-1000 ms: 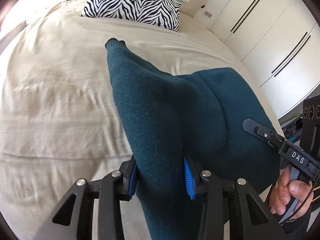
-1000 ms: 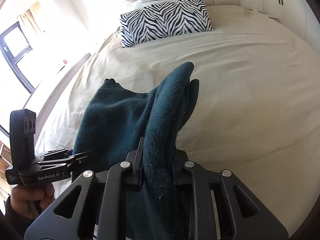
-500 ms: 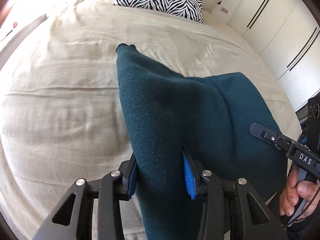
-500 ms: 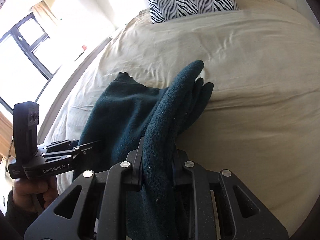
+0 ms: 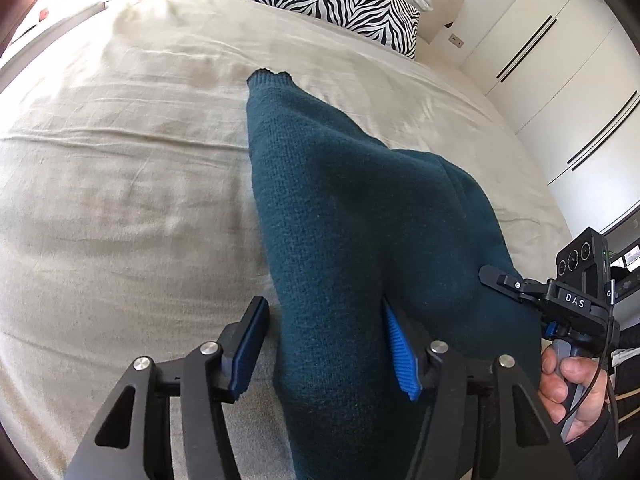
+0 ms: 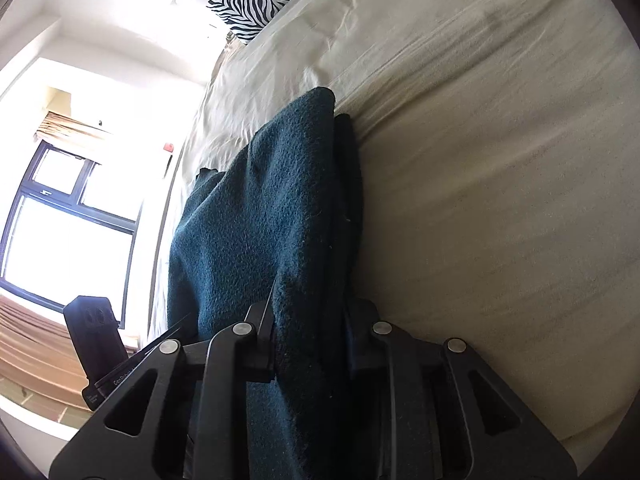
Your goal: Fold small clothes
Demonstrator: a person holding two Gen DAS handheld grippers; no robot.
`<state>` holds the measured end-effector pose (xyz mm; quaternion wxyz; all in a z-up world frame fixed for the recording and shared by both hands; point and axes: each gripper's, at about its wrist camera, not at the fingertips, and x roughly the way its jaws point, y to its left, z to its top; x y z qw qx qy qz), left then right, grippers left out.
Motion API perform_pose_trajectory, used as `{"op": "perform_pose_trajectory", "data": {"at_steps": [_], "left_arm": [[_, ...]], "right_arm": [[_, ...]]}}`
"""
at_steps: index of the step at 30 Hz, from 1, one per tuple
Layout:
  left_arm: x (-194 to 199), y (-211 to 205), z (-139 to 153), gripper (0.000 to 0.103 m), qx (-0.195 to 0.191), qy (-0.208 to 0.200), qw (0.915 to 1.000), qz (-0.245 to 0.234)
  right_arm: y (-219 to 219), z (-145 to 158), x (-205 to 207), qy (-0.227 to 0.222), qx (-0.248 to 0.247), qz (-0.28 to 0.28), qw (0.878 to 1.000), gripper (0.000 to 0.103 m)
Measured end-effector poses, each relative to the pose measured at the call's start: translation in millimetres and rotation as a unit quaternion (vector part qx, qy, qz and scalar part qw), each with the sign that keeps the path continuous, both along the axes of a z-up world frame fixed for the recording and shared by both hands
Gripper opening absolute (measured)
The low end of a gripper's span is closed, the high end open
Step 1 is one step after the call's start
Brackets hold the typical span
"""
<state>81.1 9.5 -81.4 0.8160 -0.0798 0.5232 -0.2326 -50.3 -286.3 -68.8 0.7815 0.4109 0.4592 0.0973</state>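
A dark teal knitted sweater (image 5: 352, 216) lies stretched over the beige bed (image 5: 120, 184), one cuff pointing toward the pillow. My left gripper (image 5: 326, 344) has its jaws opening: the left blue pad stands clear of the knit, while the right pad still touches the fold between them. In the right wrist view the same sweater (image 6: 272, 208) runs up from my right gripper (image 6: 310, 340), which is shut on a thick bunch of it. The right gripper (image 5: 520, 286) also shows at the sweater's right edge, held by a hand (image 5: 568, 380).
A zebra-striped pillow (image 5: 336, 4) lies at the head of the bed, with white bedding behind it. White wardrobe doors (image 5: 560, 64) stand along the right. A large window (image 6: 60, 220) is on the left of the right wrist view. The left gripper's body (image 6: 96, 344) shows below it.
My left gripper's jaws have spread, and the left pad has come off the sweater. The right gripper has dropped toward the bed and rolled, tilting its view. The sweater lies lower and flatter.
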Motion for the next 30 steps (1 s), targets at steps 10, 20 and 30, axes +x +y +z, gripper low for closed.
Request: {"op": "perform_pose_trajectory", "data": {"at_steps": [10, 20, 30], "left_arm": [[-21, 3, 14, 0.065, 0.01, -0.031, 0.9991, 0.028], [-66, 3, 81, 0.095, 0.065, -0.182, 0.98, 0.049], [-132, 11, 179, 0.103, 0.115, -0.384, 0.9092, 0.114]], "right_arm": [[-2, 28, -17, -0.013, -0.047, 0.0, 0.999, 0.029], [-14, 93, -72, -0.061, -0.179, -0.069, 0.98, 0.042], [34, 231, -138, -0.276, -0.374, -0.175, 0.868, 0.101]]}}
